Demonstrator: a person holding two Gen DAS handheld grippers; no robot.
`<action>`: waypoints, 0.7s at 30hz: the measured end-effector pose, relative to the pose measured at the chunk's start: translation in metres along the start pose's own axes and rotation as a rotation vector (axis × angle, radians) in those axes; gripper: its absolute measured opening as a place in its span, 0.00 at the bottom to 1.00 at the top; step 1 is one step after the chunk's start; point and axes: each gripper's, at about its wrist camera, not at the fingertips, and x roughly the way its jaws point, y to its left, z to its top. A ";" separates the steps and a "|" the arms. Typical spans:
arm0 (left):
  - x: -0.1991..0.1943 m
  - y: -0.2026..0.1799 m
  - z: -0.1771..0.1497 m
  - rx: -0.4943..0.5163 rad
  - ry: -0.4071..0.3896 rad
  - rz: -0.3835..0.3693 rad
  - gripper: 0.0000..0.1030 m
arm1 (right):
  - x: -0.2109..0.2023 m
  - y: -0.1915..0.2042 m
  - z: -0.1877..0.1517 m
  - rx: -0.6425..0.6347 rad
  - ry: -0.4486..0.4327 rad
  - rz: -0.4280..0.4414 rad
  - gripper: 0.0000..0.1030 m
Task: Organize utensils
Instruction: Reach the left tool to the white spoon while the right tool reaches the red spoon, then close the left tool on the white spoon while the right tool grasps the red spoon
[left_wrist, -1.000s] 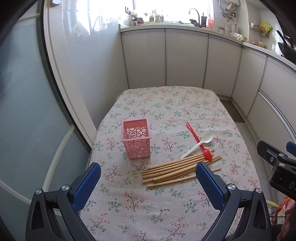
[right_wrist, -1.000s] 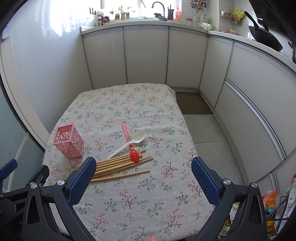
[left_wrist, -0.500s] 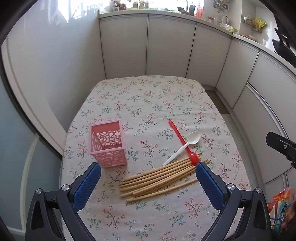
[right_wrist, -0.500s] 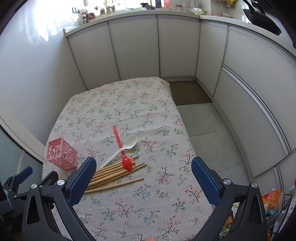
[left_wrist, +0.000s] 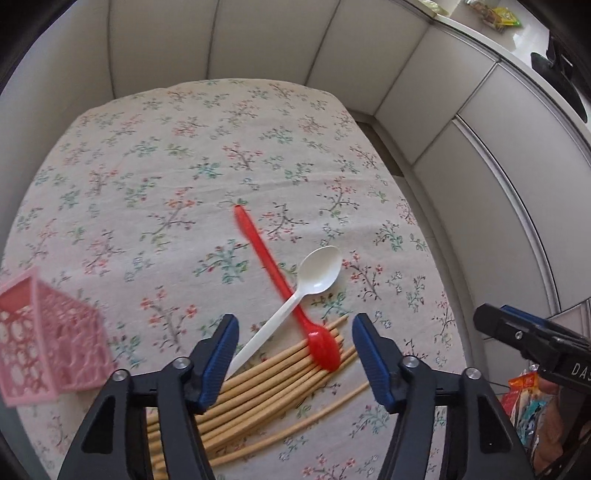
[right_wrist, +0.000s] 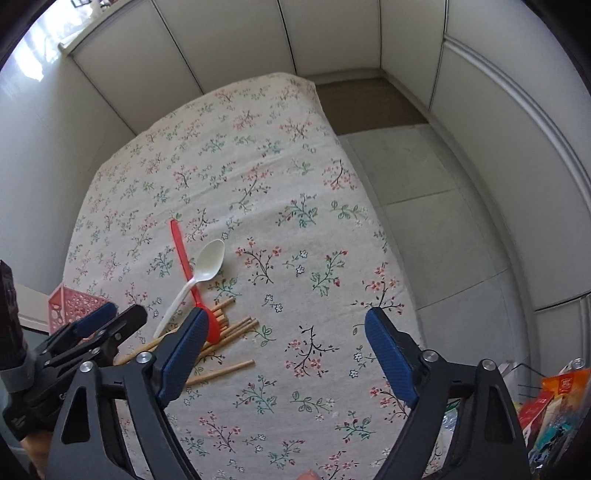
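A red spoon (left_wrist: 280, 288) and a white spoon (left_wrist: 295, 299) lie crossed on the floral tablecloth, over a bundle of wooden chopsticks (left_wrist: 266, 384). A pink perforated holder (left_wrist: 44, 339) stands to the left. My left gripper (left_wrist: 291, 347) is open and hovers over the red spoon's bowl and the chopsticks. My right gripper (right_wrist: 284, 350) is open and empty above the cloth, right of the chopsticks (right_wrist: 221, 332). The spoons show there too: red (right_wrist: 186, 266), white (right_wrist: 201, 273). The holder (right_wrist: 72, 306) is partly hidden by the left gripper.
The table (right_wrist: 295, 155) is edged by white cabinets behind and a tiled floor (right_wrist: 424, 206) on the right. Snack packets (right_wrist: 554, 398) lie at the lower right. The right gripper's body (left_wrist: 535, 343) shows at the left wrist view's right edge.
Both grippers have dropped and moved forward towards the table. The left gripper now sits close over the spoons and chopsticks. The jaws stay open.
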 end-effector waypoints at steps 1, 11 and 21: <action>0.010 -0.003 0.006 0.012 0.005 -0.004 0.49 | 0.005 -0.003 0.001 0.005 0.013 0.011 0.78; 0.081 -0.015 0.045 0.130 0.081 0.003 0.37 | 0.030 -0.019 0.014 0.041 0.066 0.073 0.77; 0.103 -0.023 0.045 0.182 0.153 0.018 0.03 | 0.037 -0.021 0.024 0.075 0.070 0.115 0.77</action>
